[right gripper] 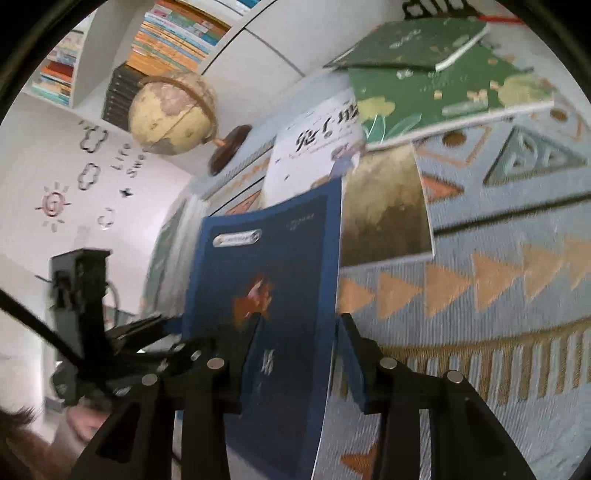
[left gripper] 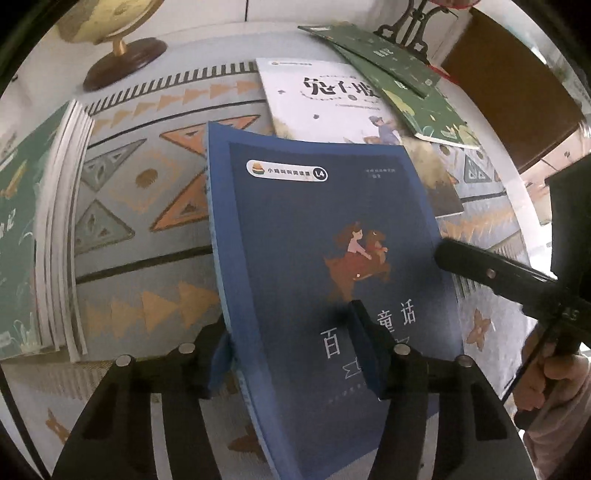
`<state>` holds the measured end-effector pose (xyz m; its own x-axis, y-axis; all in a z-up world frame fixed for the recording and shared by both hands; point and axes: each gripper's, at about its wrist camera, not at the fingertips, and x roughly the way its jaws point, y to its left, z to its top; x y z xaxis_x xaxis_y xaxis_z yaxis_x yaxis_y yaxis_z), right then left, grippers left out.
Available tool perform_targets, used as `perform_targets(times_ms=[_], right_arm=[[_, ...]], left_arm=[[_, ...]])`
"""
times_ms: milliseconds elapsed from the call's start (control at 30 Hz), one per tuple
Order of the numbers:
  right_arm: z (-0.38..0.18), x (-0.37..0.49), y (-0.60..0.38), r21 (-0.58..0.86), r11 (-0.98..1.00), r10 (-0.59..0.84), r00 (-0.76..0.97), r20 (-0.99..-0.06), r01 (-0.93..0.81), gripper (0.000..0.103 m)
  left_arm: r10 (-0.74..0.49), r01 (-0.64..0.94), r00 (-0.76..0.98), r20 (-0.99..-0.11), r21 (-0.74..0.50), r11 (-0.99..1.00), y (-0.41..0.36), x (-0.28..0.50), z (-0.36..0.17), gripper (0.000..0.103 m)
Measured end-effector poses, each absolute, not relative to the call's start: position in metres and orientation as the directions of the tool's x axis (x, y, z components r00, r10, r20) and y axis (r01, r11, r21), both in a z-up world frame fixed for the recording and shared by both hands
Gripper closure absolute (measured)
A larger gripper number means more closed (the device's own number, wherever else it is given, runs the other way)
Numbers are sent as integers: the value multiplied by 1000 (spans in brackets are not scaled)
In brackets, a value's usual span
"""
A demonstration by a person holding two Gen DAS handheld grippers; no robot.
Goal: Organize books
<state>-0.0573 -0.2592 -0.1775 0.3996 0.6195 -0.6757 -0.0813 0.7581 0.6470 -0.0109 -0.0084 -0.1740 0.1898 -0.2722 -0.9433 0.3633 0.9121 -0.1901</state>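
A dark blue book (left gripper: pixel 314 240) with a girl riding a deer on its cover is lifted at a tilt off the patterned cloth (left gripper: pixel 147 229). My left gripper (left gripper: pixel 293 350) is shut on its near end, one pad under the spine side and the other on the cover. In the right wrist view the same blue book (right gripper: pixel 273 266) stands between the fingers of my right gripper (right gripper: pixel 299 339), which is shut on its edge. A right gripper finger (left gripper: pixel 480 269) reaches the book's right edge in the left wrist view. The book bows slightly.
A white book (left gripper: pixel 317 99) lies behind, partly under two green books (left gripper: pixel 417 96). A stack of green books (left gripper: pixel 33 229) sits at the left. A globe (left gripper: pixel 122 48) stands at the back left. A person's hand (left gripper: pixel 554 373) holds the right gripper. Shelves of books (right gripper: pixel 177 33) line the wall.
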Motion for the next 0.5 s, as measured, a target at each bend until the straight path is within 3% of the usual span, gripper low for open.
perform_targets(times_ms=[67, 133, 233, 367, 500], right_arm=[[-173, -49, -249, 587, 803, 572, 408, -711, -103, 64], [-171, -44, -241, 543, 831, 538, 419, -732, -120, 58], [-173, -38, -247, 604, 792, 584, 389, -713, -83, 56], [-159, -48, -268, 841, 521, 816, 374, -442, -143, 59], [-173, -53, -251, 786, 604, 781, 298, -549, -135, 59]], left_arm=[[-284, 364, 188, -940, -202, 909, -4, -10, -174, 49], [-282, 370, 190, -940, -198, 908, -4, -12, -174, 49], [-276, 367, 198, -941, -190, 911, -4, -12, -174, 50], [-268, 373, 190, -945, -183, 910, -7, -11, -173, 51], [-275, 379, 188, -943, -189, 906, -5, -11, -173, 51]])
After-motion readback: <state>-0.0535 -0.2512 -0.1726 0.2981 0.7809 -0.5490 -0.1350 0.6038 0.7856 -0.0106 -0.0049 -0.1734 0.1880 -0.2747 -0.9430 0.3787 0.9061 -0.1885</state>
